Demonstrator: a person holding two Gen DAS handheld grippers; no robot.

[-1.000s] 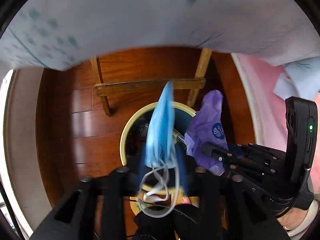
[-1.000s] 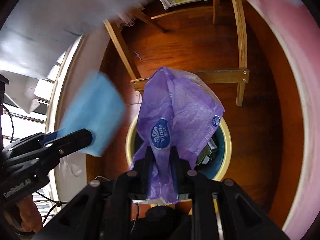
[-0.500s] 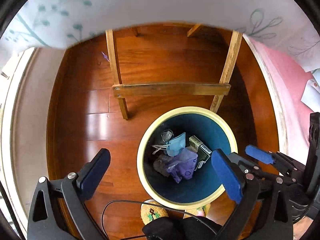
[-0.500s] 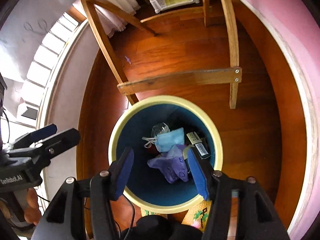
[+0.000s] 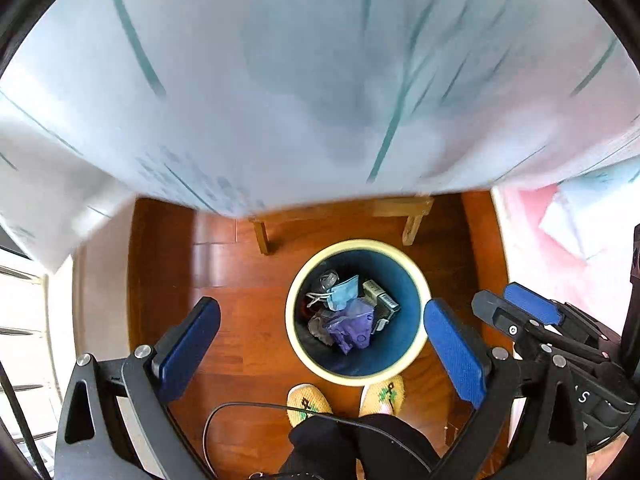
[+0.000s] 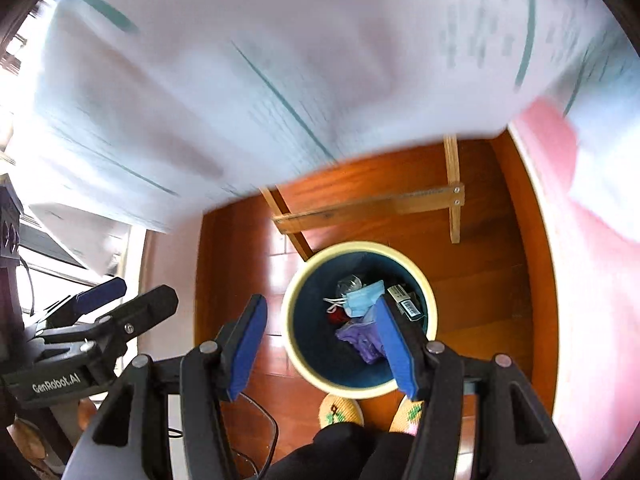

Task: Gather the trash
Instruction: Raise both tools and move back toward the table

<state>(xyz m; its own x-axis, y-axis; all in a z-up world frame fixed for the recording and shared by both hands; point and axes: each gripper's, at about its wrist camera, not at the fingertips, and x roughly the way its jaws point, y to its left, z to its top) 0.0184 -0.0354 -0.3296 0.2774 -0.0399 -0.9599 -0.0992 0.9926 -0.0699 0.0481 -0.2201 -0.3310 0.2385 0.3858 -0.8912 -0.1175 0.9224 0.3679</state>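
Blue-lined bin (image 5: 416, 344): 1 face mask (image 5: 343, 293) and 1 purple bag (image 5: 352, 326) lodged inside. Both judged light, limp; best pinched at an edge. Left gripper (image 5: 320, 350) and right gripper (image 6: 320, 346) released, empty.

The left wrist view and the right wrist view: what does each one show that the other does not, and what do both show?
Only the left wrist view shows the left tongs from behind with both blue pads spread wide, and the right tongs from the side.

Only the right wrist view shows the right tongs from behind, the left tongs from the side with printed lettering, and a bright window.

Both show the bin with a blue mask, purple bag and small box inside, a wooden frame, slippers and the tablecloth above.
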